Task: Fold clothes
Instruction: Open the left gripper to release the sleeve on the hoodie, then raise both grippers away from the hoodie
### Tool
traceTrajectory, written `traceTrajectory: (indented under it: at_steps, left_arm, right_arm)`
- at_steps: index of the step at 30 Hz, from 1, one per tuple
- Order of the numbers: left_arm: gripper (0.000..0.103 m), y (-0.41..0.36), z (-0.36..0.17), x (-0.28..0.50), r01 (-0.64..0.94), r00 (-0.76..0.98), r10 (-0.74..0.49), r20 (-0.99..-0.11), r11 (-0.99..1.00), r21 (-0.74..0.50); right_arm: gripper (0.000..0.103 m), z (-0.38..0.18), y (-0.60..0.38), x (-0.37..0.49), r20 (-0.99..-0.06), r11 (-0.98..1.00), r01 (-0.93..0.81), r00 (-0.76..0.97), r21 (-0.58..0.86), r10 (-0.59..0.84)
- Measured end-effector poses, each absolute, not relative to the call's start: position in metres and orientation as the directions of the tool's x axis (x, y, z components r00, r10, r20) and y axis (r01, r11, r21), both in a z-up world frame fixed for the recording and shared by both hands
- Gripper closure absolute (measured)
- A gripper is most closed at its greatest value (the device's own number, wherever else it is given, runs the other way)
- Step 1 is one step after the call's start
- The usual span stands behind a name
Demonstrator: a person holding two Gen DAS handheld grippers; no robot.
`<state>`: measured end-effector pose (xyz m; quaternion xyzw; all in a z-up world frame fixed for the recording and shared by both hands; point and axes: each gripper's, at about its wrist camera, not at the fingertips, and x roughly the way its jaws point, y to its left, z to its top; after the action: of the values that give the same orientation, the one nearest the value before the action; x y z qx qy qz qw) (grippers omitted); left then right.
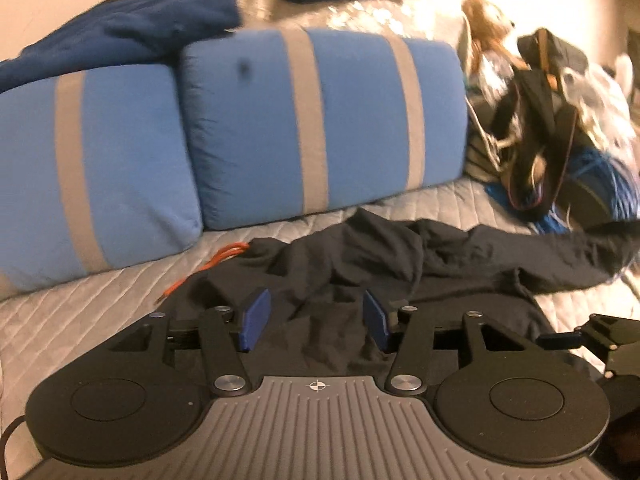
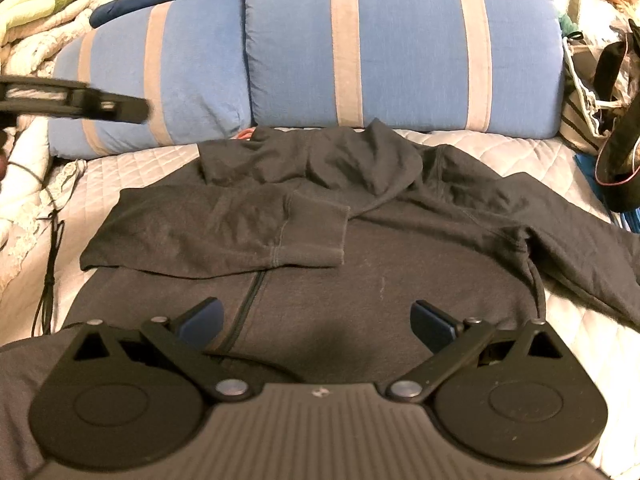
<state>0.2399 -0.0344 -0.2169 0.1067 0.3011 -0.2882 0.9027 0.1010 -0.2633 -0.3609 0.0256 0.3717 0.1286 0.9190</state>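
Your hoodie (image 2: 360, 272) lies on the bed (image 2: 460, 140), two pillows (image 2: 400, 48) behind it, bags (image 2: 600, 92) to its right.

A dark grey hoodie (image 2: 360, 280) lay spread flat on the quilted bed (image 2: 500, 148), its zipper running down the body. One sleeve (image 2: 224, 236) was folded across the chest with its ribbed cuff near the middle, while the other sleeve (image 2: 580, 248) stretched out to the side. The hood (image 2: 328, 160) sat rumpled at the top, just below the striped blue pillows (image 2: 400, 48), an orange drawstring (image 1: 208, 268) trailing from it.
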Motion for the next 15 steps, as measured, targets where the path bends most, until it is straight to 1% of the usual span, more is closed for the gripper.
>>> traceTrajectory:
  at_steps: [8, 15]
  left_arm:
    - [0.050, 0.023, -0.214, 0.218, 0.543, 0.677, -0.456, -0.578, 0.839, -0.025]
    - [0.051, 0.066, -0.218, 0.212, 0.500, 0.653, -0.494, -0.573, 0.851, -0.164]
  right_arm:
    - [0.000, -0.353, -0.263, 0.105, -0.683, 0.954, -0.277, 0.677, 0.112, 0.276]
    - [0.000, -0.345, -0.262, 0.108, -0.689, 0.940, -0.332, 0.662, 0.083, 0.295]
